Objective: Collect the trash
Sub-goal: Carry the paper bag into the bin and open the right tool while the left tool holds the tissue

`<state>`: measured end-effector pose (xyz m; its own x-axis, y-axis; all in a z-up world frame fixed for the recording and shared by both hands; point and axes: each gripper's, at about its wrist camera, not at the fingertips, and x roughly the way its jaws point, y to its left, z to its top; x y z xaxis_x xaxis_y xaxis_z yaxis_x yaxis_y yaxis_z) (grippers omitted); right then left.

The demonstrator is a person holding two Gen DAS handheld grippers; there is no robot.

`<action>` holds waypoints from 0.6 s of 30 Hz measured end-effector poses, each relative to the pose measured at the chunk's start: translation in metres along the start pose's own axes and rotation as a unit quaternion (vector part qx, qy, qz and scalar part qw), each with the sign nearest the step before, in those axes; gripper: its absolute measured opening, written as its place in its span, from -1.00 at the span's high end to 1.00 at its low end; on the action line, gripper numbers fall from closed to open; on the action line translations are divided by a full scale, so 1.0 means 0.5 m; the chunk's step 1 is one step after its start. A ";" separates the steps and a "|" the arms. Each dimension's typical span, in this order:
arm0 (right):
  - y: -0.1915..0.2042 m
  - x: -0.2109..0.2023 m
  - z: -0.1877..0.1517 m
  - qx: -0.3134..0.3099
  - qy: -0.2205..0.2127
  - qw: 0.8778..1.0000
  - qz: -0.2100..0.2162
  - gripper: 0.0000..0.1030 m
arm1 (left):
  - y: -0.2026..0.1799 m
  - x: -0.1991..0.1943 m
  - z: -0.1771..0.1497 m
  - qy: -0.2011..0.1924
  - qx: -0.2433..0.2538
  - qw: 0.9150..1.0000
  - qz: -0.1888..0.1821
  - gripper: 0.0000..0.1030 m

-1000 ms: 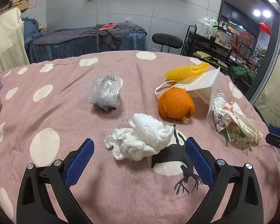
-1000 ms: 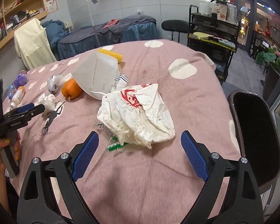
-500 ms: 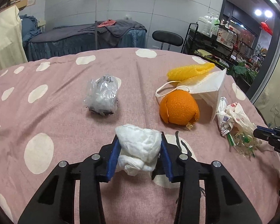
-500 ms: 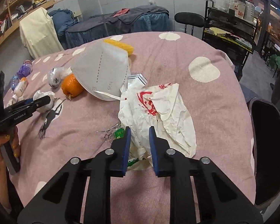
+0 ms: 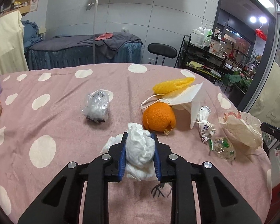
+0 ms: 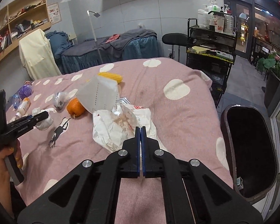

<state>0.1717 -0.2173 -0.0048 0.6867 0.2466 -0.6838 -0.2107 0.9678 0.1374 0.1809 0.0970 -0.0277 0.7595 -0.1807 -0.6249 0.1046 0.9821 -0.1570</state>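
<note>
between left claw (image 5: 139, 149) pads, crumpled tissue (image 5: 140, 149)

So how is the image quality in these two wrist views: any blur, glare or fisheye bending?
Left wrist view: sharp, evenly lit; the crumpled white tissue casts little shadow; ceiling lights flare at upper right. Right wrist view: also sharp; the pink spotted tablecloth bows with fisheye distortion, corners vignette black, and the dark trash bin interior is underexposed.
</note>
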 end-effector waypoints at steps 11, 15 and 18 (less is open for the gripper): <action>-0.056 -0.112 0.013 0.015 -0.050 0.998 -0.022 0.97 | -0.126 -0.028 0.018 -0.017 0.037 0.996 -0.077 0.54; -0.090 -0.153 0.013 0.023 -0.065 0.997 -0.041 0.97 | -0.197 -0.022 0.031 -0.018 0.058 0.991 -0.119 0.54; -0.122 -0.180 0.012 0.034 -0.076 0.995 -0.060 0.97 | -0.254 -0.015 0.036 -0.017 0.077 0.986 -0.148 0.54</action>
<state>0.1270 -0.2984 0.0524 0.8017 0.1294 -0.5835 -0.0768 0.9905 0.1141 0.1734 -0.0252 0.0107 0.7021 -0.4610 -0.5427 0.4186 0.8838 -0.2092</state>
